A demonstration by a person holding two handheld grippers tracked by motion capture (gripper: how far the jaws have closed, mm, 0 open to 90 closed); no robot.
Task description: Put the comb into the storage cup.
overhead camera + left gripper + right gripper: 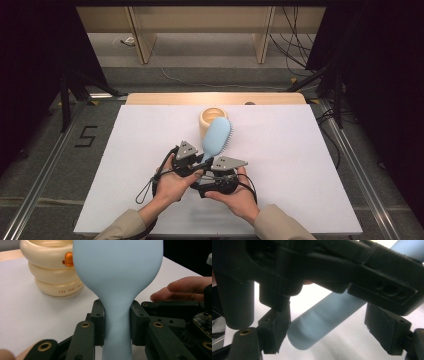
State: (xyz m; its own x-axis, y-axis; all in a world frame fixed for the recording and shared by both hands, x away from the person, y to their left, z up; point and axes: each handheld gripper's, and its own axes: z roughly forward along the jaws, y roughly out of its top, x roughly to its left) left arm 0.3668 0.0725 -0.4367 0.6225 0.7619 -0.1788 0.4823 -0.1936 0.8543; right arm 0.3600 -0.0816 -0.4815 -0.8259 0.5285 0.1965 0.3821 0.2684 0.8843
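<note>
A light blue hairbrush [216, 136] is lifted over the white table, head pointing away from me, bristles to the right. My left gripper [200, 164] is shut on its handle; in the left gripper view both pads press the narrow neck of the hairbrush [117, 272]. My right gripper [204, 176] sits just beside it, lower and nearer me. In the right gripper view the rounded end of the hairbrush handle [324, 317] lies between the jaws: the left pad [275, 330] is at its tip, the right pad [387, 332] stands well apart.
A cream ringed cup [212, 117] with an orange mark stands just behind the brush head, close to it. The white table [300, 165] spreads out on both sides. The left gripper's black body [312, 262] crosses the top of the right gripper view.
</note>
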